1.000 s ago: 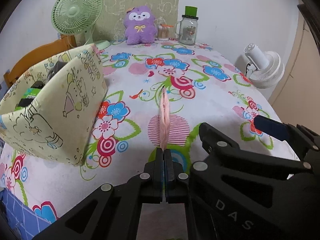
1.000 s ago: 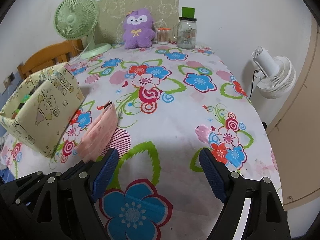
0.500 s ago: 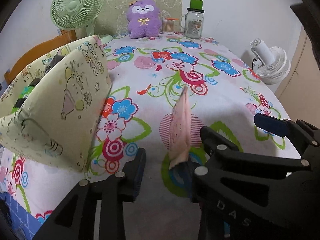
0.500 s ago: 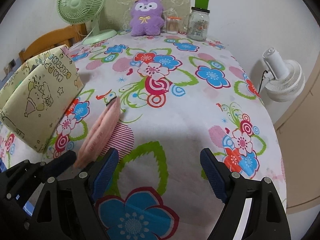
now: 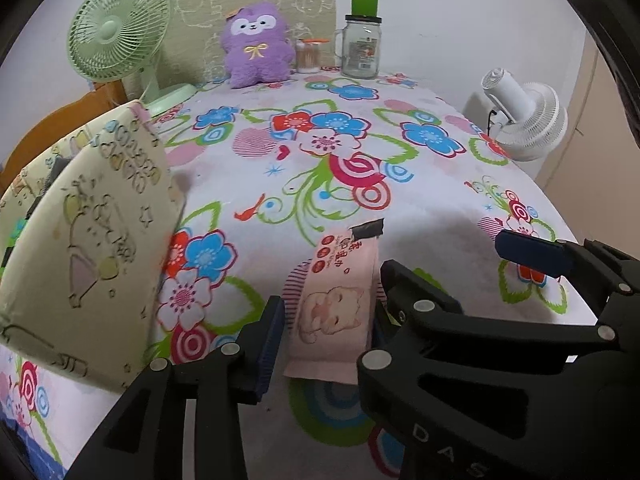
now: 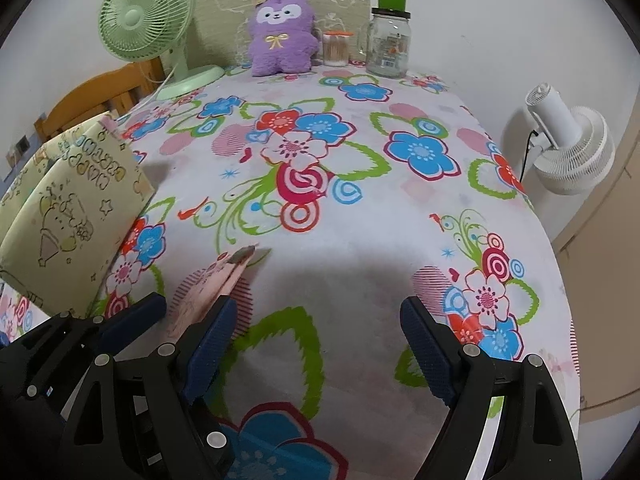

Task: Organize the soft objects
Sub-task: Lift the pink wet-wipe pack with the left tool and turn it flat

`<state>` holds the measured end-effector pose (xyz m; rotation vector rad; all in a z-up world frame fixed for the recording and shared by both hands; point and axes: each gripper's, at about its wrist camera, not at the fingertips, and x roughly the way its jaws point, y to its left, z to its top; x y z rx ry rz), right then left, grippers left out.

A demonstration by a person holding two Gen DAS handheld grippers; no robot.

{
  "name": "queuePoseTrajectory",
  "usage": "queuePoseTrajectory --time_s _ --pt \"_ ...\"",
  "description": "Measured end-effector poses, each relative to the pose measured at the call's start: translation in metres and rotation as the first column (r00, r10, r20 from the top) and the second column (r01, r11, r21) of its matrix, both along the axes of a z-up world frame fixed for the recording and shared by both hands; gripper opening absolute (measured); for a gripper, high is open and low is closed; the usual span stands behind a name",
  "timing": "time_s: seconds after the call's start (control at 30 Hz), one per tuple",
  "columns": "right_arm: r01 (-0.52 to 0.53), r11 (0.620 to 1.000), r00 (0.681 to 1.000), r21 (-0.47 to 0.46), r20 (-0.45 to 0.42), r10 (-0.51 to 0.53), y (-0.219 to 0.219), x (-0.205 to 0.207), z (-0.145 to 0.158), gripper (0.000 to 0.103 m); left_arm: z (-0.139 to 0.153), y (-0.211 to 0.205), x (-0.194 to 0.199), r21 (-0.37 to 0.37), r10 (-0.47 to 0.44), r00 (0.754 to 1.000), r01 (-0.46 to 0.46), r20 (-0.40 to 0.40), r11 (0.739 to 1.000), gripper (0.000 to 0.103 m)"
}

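Left gripper (image 5: 326, 330): jaws have just been opening, now part open, pads clear of the pink pack (image 5: 334, 310), which lies flat on the floral cloth (image 5: 420, 208) between them, right of the cream box (image 5: 92, 256). Right gripper (image 6: 316, 340): jaws wide, nothing between them.

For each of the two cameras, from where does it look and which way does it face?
Left wrist: sits on the left gripper, faces down the floral table; its jaws have just opened, pink packet lying between them; the right gripper's jaws show at right.
Right wrist: sits on the right gripper, same direction; open jaws, left gripper at lower left.
Shared: packet, purple plush, green fan, jar, white fan, yellow box.
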<state>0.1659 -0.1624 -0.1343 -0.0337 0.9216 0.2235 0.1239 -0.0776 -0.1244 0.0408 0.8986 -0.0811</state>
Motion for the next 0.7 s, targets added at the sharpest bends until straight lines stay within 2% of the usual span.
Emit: queuePoseTrajectory --time_s 0.2,0.7 --pt "0.01 1.0 1.0 0.011 0.0 -0.01 -0.006 0.002 -0.001 0.086 0.001 -0.004 0.001 0.001 -0.015 1.0 0.015 0.004 1.0 0.032" --pt "0.027 0.999 0.999 0.026 0.026 -0.027 -0.014 -0.011 0.009 0.086 0.013 -0.01 -0.015 0.01 -0.032 0.998 0.032 0.047 0.999 0.031"
